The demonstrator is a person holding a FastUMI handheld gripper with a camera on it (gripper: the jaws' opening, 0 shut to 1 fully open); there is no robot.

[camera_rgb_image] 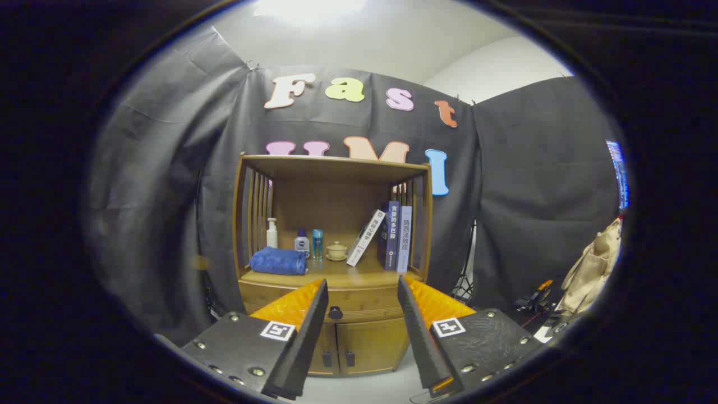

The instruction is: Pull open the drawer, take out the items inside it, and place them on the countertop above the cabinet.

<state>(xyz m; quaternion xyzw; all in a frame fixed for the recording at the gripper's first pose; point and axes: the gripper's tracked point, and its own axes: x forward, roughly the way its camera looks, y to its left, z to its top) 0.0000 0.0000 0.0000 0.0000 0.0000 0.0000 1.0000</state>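
Between the two spread fingers (362,292), a little beyond their tips, sits the small dark round knob (335,312) of the closed wooden drawer (359,306) in a light-brown wooden cabinet (335,264). The fingers stand wide apart and hold nothing; they are short of the cabinet and touch no part of it. The knob lies nearer the left finger than the right, and nothing stands between it and the fingers.

Going left to right along the wooden counter (336,276) above the drawer: a rolled blue towel (279,261) lies at the left end by the slatted side wall. Behind it stands a white pump bottle (272,233), then a short bottle with a dark cap (302,242), then a slim translucent blue bottle (317,243). Near the middle sits a small beige lidded cup on a saucer (336,251). Right of that a white book (366,238) leans rightward against an upright dark blue book (391,235), with a paler blue book (404,239) upright beside it at the right end.

Below the drawer are two closed wooden cupboard doors (359,350) with small dark handles near their meeting edge. To the right of the cabinet, well apart from it, a beige bag (592,269) hangs in front of the black cloth.
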